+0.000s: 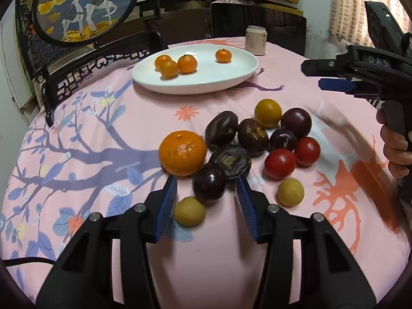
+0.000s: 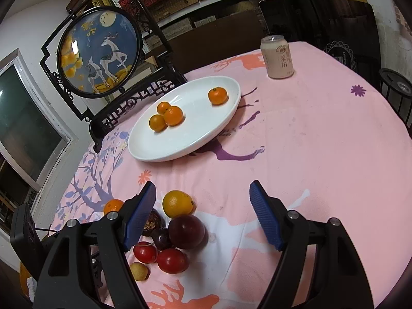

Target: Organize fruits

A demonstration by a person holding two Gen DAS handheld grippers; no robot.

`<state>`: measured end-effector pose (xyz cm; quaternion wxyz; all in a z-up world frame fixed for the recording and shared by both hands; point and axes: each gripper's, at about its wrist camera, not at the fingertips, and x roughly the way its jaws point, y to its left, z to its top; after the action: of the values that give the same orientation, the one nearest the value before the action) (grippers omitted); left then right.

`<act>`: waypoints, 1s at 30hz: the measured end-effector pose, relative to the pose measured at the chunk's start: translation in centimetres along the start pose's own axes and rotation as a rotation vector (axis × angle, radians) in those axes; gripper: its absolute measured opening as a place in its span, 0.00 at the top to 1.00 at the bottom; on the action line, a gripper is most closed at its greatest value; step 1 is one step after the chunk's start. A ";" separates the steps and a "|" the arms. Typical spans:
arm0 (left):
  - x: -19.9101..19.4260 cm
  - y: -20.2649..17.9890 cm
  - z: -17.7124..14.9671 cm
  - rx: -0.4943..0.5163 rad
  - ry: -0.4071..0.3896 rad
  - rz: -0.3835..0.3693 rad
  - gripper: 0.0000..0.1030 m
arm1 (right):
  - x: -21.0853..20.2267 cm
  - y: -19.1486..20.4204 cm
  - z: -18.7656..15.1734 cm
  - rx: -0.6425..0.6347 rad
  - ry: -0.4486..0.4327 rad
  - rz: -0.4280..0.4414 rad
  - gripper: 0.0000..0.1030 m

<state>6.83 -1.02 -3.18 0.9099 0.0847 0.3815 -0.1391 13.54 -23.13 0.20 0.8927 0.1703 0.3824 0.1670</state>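
Note:
A white plate (image 1: pixel 239 76) (image 2: pixel 144 152) holds several small oranges (image 1: pixel 187 63) (image 2: pixel 173 115). A pile of loose fruit lies on the pink cloth: a big orange (image 1: pixel 182 152), dark purple fruits (image 1: pixel 221 130), two red tomatoes (image 1: pixel 280 163) (image 2: pixel 172 260), a yellow-orange fruit (image 1: pixel 267 112) (image 2: pixel 177 203) and small pale yellow fruits (image 1: pixel 189 211). My left gripper (image 1: pixel 206 182) is open, with a dark plum (image 1: pixel 209 184) between its fingers. My right gripper (image 2: pixel 202 190) is open and empty, just right of the pile; it also shows in the left wrist view (image 1: pixel 332 76).
A pink drink can (image 1: pixel 255 40) (image 2: pixel 276 56) stands behind the plate. A black-framed round deer screen (image 1: pixel 85 7) (image 2: pixel 99 51) stands at the table's back left. The round table (image 2: pixel 322 134) drops off at its edges.

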 end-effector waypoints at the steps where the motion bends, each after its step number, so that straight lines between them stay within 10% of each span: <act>1: 0.1 -0.1 0.1 0.003 0.002 -0.006 0.60 | 0.1 0.0 0.0 0.003 0.005 0.004 0.27; 15: -1.3 1.1 0.3 -0.058 -0.050 0.007 0.75 | 2.0 0.6 -0.9 0.001 0.129 0.070 0.28; 30: -0.9 1.8 0.3 -0.084 -0.026 0.028 0.75 | 4.1 0.0 -2.8 0.049 0.224 0.107 0.59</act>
<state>7.01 0.74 -2.22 0.9194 0.0498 0.3738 -0.1114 14.14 -20.92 -4.15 0.8297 0.1926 0.4740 0.2230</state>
